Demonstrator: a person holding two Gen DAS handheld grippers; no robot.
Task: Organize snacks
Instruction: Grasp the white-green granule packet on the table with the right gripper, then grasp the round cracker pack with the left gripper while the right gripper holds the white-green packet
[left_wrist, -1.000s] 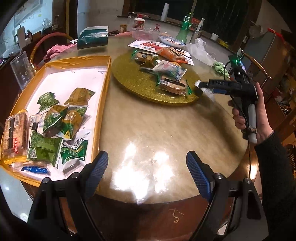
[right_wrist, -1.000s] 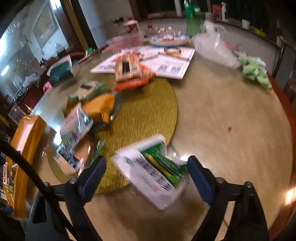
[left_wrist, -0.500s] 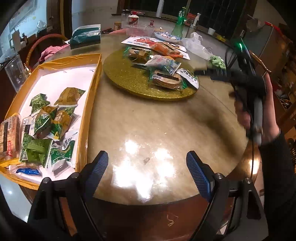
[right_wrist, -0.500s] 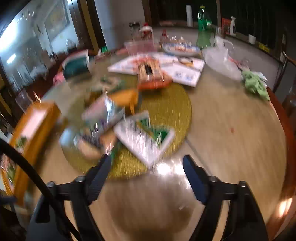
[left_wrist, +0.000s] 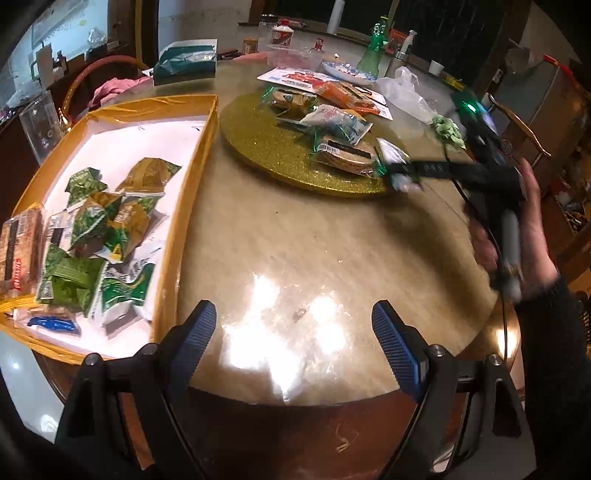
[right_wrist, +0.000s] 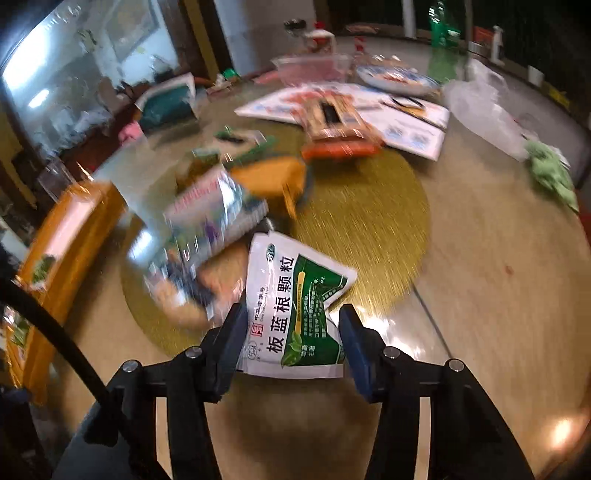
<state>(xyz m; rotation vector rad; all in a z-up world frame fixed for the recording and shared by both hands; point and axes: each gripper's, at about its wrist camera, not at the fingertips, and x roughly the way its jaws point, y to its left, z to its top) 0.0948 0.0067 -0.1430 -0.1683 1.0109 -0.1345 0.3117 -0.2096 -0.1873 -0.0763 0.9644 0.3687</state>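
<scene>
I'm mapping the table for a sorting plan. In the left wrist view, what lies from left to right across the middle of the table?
Yellow tray of sorted snack packets → gold round mat with unsorted snacks → right gripper at the mat's edge, with a white and green packet between its fingers → the hand holding it.

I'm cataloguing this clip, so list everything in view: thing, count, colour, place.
box lid: one, gold rim, white inside, table's left.
boxed packets: many, mostly green, inside lid.
round mat: one, gold glitter, table centre.
sachet: one, white-green, between right fingers, buckled.
snack packs: several, mixed, on mat.
leaflet: white, behind mat.
cloth: green, right edge.
left gripper: open, empty.
right gripper: closing on sachet.
hand: holds right gripper.
</scene>
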